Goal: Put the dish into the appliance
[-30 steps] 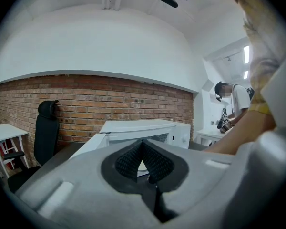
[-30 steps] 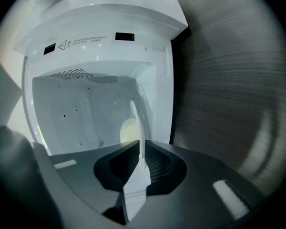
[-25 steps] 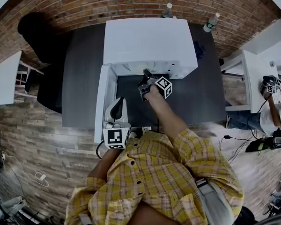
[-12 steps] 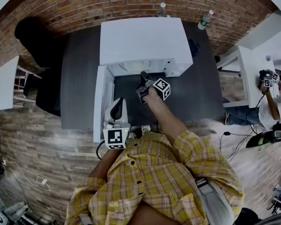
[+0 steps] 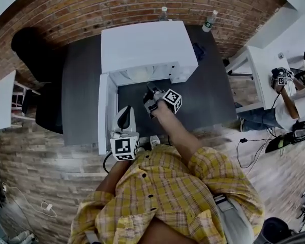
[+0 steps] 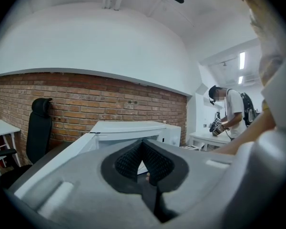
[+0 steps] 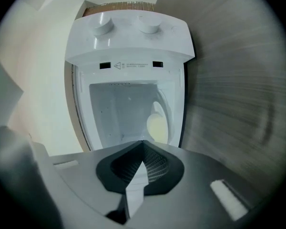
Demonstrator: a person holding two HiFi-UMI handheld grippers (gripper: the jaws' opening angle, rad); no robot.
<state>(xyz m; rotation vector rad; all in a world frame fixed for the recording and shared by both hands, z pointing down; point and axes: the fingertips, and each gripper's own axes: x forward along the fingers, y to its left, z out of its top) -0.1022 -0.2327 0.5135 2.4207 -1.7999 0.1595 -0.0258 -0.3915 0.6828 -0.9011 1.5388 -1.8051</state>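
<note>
The white appliance [image 5: 142, 44] stands on a dark table [image 5: 208, 95] with its door [image 5: 105, 111] swung open to the left. Inside, a pale round dish [image 7: 157, 125] leans on edge against the right wall of the cavity; in the head view the dish [image 5: 140, 75] shows as a light patch in the opening. My right gripper [image 5: 148, 90] hovers just in front of the opening, shut and holding nothing [image 7: 143, 143]. My left gripper [image 5: 125, 111] is low beside the open door, shut and empty [image 6: 143, 142].
Two bottles [image 5: 163, 13] [image 5: 208, 20] stand behind the appliance by the brick wall. A black chair [image 5: 35, 50] is at the left. A white side table [image 5: 264, 70] and another person [image 6: 229, 113] holding a gripper are at the right.
My right gripper has drawn back a little from the appliance opening. The pale dish now shows inside the cavity. The left gripper has stayed by the door.
</note>
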